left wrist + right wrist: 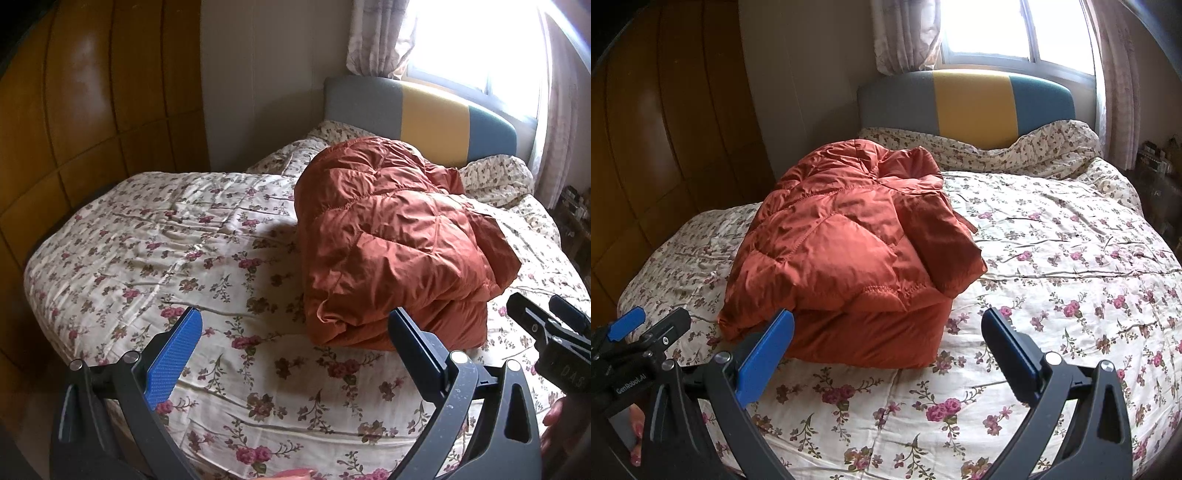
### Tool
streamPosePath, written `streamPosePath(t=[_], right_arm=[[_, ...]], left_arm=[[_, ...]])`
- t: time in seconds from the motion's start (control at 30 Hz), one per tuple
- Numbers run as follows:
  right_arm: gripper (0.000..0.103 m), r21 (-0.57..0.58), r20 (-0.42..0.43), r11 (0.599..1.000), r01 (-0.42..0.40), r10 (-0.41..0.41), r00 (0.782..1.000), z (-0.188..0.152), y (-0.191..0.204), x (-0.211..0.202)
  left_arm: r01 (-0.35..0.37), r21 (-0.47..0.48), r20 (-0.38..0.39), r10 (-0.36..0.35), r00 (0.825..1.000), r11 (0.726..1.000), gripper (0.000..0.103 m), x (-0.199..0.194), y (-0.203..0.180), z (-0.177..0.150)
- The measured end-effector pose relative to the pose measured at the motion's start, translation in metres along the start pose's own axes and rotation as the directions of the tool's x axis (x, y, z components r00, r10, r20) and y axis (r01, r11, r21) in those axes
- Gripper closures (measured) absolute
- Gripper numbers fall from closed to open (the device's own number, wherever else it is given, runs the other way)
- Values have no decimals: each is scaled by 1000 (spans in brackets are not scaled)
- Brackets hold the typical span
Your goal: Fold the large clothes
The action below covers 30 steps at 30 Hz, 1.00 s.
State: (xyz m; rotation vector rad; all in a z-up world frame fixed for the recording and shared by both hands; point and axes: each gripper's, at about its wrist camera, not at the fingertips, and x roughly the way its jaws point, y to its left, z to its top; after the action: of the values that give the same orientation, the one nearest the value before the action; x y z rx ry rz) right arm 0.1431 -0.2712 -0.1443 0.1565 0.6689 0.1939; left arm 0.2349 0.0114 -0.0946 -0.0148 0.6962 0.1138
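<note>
A rust-orange puffer jacket lies folded in a thick bundle on the floral bedspread; it also shows in the right wrist view. My left gripper is open and empty, held above the bed just in front of the bundle's near left edge. My right gripper is open and empty, in front of the bundle's near right corner. The right gripper also shows at the right edge of the left wrist view, and the left gripper at the left edge of the right wrist view.
A grey, yellow and teal headboard stands at the back under a bright window with curtains. A brown wardrobe lines the left side. A crumpled floral quilt lies by the headboard.
</note>
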Motion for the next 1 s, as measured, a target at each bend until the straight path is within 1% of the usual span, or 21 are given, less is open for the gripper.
streamPosePath(t=[0.3, 0.6, 1.0], right_arm=[[2, 2, -4, 1000, 6, -6, 1000, -1, -2, 2], [2, 18, -6, 1000, 4, -4, 1000, -1, -4, 4], [2, 19, -18, 1000, 0, 0, 1000, -2, -6, 6]], left_arm=[[2, 2, -5, -2, 1000, 1000, 3, 1, 0, -2], [1, 23, -10, -1, 1000, 1000, 3, 3, -1, -1], [-21, 18, -47, 22, 999, 1000, 3, 11, 0, -2]])
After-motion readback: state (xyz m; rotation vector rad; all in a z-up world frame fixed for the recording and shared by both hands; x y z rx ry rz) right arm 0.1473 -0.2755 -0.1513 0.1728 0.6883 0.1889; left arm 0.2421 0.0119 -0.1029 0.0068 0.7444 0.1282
